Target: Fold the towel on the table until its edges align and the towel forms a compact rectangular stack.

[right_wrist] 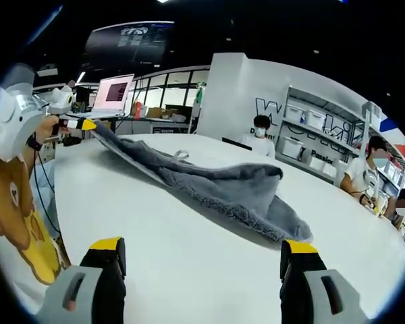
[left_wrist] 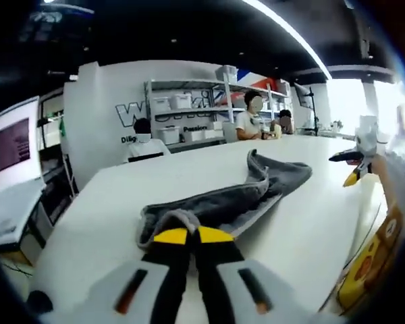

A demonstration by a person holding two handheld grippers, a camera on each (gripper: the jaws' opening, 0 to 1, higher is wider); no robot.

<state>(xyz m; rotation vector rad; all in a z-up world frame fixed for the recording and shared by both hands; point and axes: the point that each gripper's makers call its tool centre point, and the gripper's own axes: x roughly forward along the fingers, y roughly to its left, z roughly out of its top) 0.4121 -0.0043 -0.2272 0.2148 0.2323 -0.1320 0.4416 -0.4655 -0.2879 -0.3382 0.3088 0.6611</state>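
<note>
The grey towel (left_wrist: 229, 199) lies rumpled on the white table (left_wrist: 155, 182), stretched in a long band. In the left gripper view its near corner sits right at the yellow tips of the left gripper (left_wrist: 187, 235), whose jaws are pressed together on the towel's edge; the cloth runs away from the tips towards a raised fold at its far end. In the right gripper view that same corner is lifted off the table at the far left, pinched in the left gripper (right_wrist: 88, 124), and the towel (right_wrist: 216, 185) slopes down from there across the table (right_wrist: 189, 270) to a flat end lying just beyond the right-hand jaw of the right gripper (right_wrist: 201, 253). The right gripper's jaws stand wide apart with nothing between them but bare table; the towel lies ahead of them, near but not touching. In the left gripper view the right gripper (left_wrist: 354, 165) shows at the far right edge, well apart from the towel's far end.

Beyond the table stand shelves (left_wrist: 189, 115) with bins, people sit near them, and a screen (right_wrist: 111, 91) glows at the back.
</note>
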